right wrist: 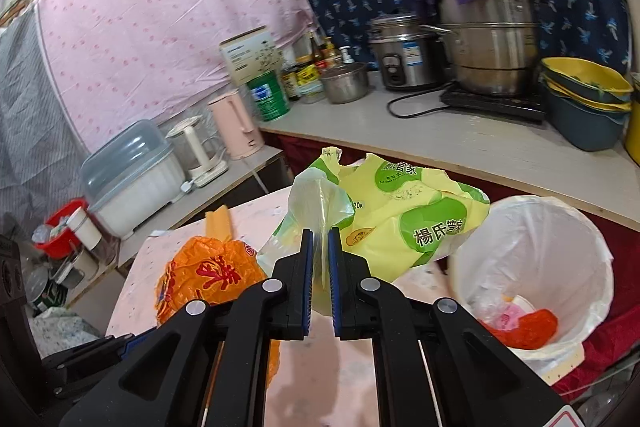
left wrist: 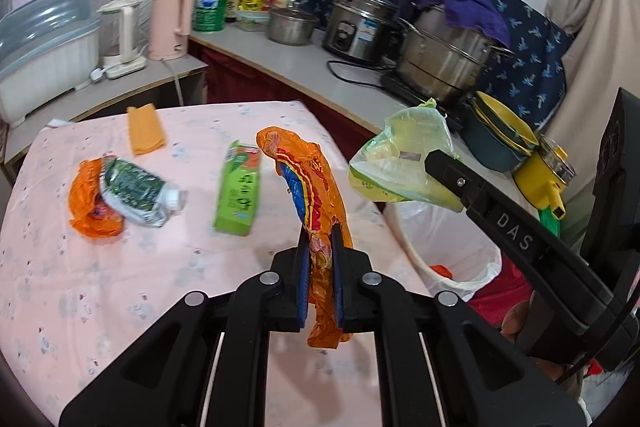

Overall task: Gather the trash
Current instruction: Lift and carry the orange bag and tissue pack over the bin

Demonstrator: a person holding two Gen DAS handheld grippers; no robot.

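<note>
Pink floral cloth covers the table (left wrist: 100, 287), which sits in a cramped kitchen corner with a pale counter (left wrist: 320, 83) running behind it, backed by a pink sheet and a navy patterned fabric. On the counter stand a pink kettle (left wrist: 172, 23), a green tin (left wrist: 210, 9), a rice cooker (left wrist: 358, 27) and a big steel pot (left wrist: 444, 63) draped with a purple towel. Beside the table's far edge is a bin (right wrist: 532, 267) lined with a white bag, with scraps of orange and pink rubbish already in it. The left gripper (left wrist: 320, 279) is pinched tight on an orange plastic bag (left wrist: 308, 179), crumpled and printed in red, blue and yellow, lifted clear above the cloth. The right gripper (right wrist: 319, 283) is clamped on a thin yellow-green bag (right wrist: 400, 215) with printed characters, held in the air near the bin's rim. Left on the table are a green carton (left wrist: 238, 195) lying flat, a crushed bottle (left wrist: 136, 191) resting against another orange wrapper (left wrist: 86, 203), and a folded orange cloth (left wrist: 145, 129) near the far edge.
</note>
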